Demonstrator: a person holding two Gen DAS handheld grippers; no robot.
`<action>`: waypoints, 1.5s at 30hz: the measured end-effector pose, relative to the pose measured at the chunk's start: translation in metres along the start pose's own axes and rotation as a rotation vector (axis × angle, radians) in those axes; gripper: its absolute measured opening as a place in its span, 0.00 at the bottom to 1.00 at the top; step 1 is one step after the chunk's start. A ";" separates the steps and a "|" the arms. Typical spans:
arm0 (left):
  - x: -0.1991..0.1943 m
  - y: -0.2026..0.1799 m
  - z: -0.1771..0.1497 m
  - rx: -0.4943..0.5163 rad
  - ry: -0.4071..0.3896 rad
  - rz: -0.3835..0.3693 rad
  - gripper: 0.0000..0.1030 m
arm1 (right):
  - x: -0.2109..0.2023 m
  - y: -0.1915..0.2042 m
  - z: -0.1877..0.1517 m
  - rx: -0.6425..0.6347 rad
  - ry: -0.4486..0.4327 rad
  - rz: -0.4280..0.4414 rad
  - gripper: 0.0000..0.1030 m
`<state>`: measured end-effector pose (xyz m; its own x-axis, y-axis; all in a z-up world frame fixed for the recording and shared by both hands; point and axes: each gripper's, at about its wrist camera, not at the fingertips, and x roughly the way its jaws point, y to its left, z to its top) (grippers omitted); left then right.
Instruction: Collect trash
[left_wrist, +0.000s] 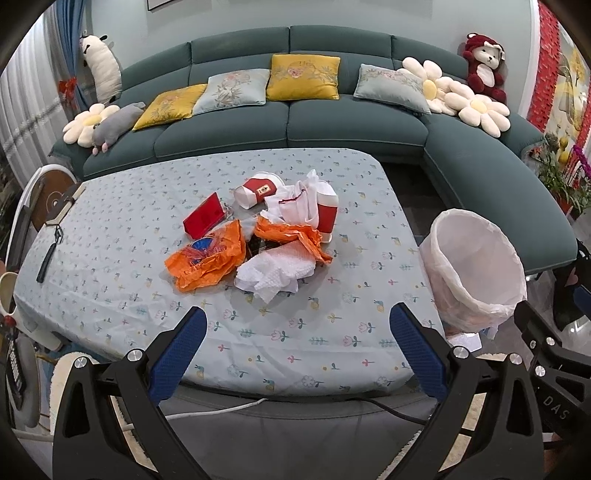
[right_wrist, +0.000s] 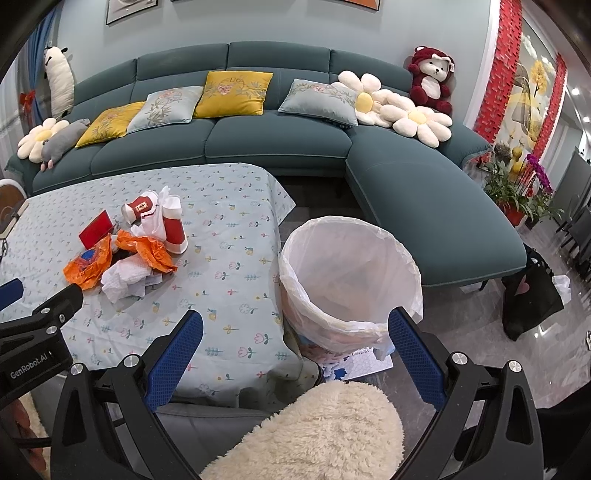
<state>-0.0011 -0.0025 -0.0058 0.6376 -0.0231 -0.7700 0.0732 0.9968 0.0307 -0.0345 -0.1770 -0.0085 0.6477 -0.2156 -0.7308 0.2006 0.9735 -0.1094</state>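
A pile of trash lies mid-table: two orange plastic bags (left_wrist: 207, 258), crumpled white tissue (left_wrist: 275, 271), a red box (left_wrist: 204, 218), a lying red-and-white paper cup (left_wrist: 255, 192) and a standing one (left_wrist: 327, 214). The pile also shows in the right wrist view (right_wrist: 129, 243). A bin with a white liner (left_wrist: 476, 266) (right_wrist: 351, 273) stands on the floor right of the table. My left gripper (left_wrist: 295, 332) is open and empty above the table's near edge, short of the pile. My right gripper (right_wrist: 295, 343) is open and empty near the bin's front rim.
The table wears a floral cloth (left_wrist: 147, 206). A dark handled tool (left_wrist: 48, 254) lies at its left edge. A teal sofa (left_wrist: 295, 122) with cushions runs behind and to the right. A fluffy cream cushion (right_wrist: 317, 432) sits below the right gripper. Cables (left_wrist: 332, 402) hang under the table's front.
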 end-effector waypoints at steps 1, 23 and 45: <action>0.000 -0.001 0.000 0.008 -0.003 0.002 0.92 | 0.000 0.000 0.000 0.000 -0.001 0.001 0.93; -0.002 -0.005 -0.003 0.047 -0.027 0.003 0.92 | -0.003 -0.003 0.004 0.003 -0.002 -0.005 0.93; -0.001 -0.006 -0.004 0.043 -0.019 -0.018 0.92 | 0.000 -0.004 0.002 0.007 -0.001 -0.007 0.93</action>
<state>-0.0052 -0.0082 -0.0076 0.6506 -0.0428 -0.7582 0.1171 0.9921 0.0444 -0.0337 -0.1807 -0.0065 0.6469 -0.2225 -0.7293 0.2101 0.9715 -0.1100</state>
